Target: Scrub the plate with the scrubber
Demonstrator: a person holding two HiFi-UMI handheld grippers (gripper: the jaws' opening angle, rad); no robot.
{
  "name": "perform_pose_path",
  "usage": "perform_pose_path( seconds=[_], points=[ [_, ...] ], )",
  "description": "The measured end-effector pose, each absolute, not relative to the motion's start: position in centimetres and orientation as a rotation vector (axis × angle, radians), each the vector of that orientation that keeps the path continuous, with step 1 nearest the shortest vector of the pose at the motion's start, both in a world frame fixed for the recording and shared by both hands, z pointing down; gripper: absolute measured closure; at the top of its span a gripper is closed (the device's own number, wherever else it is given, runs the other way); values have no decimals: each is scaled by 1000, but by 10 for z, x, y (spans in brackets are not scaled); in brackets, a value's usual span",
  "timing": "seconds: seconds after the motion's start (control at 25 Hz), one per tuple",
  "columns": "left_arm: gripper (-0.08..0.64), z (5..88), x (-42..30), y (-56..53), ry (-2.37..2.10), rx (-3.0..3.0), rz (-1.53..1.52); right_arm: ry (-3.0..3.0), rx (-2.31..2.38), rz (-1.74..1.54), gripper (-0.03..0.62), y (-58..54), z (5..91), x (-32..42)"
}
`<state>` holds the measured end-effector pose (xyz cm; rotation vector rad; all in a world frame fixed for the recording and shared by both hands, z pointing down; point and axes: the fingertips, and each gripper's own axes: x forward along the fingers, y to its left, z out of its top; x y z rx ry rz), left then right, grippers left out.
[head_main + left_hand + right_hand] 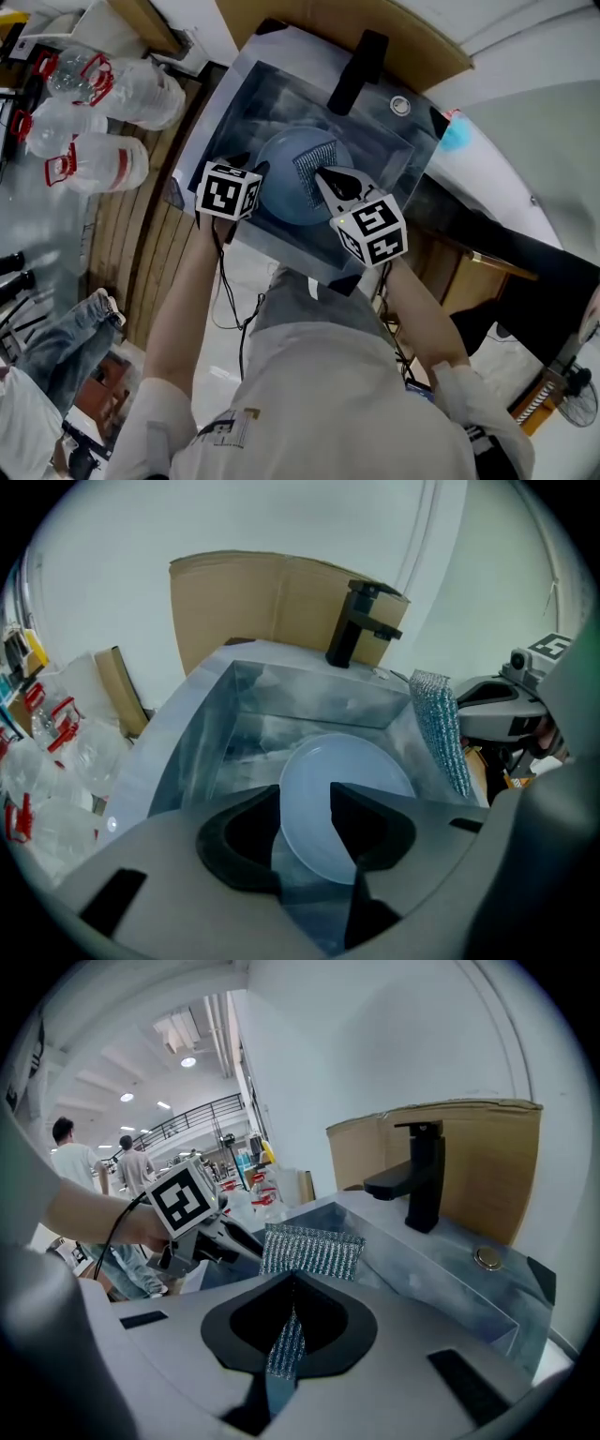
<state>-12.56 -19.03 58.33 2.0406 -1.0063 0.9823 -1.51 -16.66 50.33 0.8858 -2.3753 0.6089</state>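
Note:
A pale blue plate (286,183) lies tilted in the steel sink (246,98). My left gripper (255,172) hovers at the plate's left rim. In the left gripper view the plate (352,785) shows through the gap between the jaws of the left gripper (305,803), which stand wide apart with neither pad pressing on it. My right gripper (325,178) is shut on a silvery mesh scrubber (317,161) and holds it over the plate's right half. In the right gripper view the scrubber (312,1251) sticks up from the closed jaws of the right gripper (289,1312).
A black faucet (358,67) stands at the sink's back edge, a round drain knob (400,105) beside it and cardboard (309,23) behind. Several clear water bottles (89,112) lie on the wooden boards left of the sink. People (94,1162) stand in the background.

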Motion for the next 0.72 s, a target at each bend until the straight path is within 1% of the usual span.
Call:
perform_pose_path(
  seconds=[0.16, 0.32, 0.52, 0.56, 0.6, 0.64, 0.72],
  points=[
    [377, 612, -124, -199, -963, 2014, 1053, -2353, 863, 623, 560, -170, 524, -19],
    [377, 631, -126, -203, -940, 1947, 1033, -2320, 823, 636, 560, -171, 548, -21],
    [381, 660, -132, -205, -926, 1872, 1079, -2273, 747, 646, 560, -169, 580, -28],
    [402, 667, -135, -207, -945, 1844, 1084, -2264, 730, 653, 560, -169, 587, -30],
    [459, 672, -138, -209, -965, 1821, 1086, -2252, 711, 667, 560, -168, 594, -32],
    [486, 676, -140, -211, -977, 1805, 1085, -2237, 691, 682, 560, -166, 601, -34],
    [490, 681, -139, -212, -973, 1794, 1072, -2201, 649, 696, 560, -161, 615, -37]
  ],
)
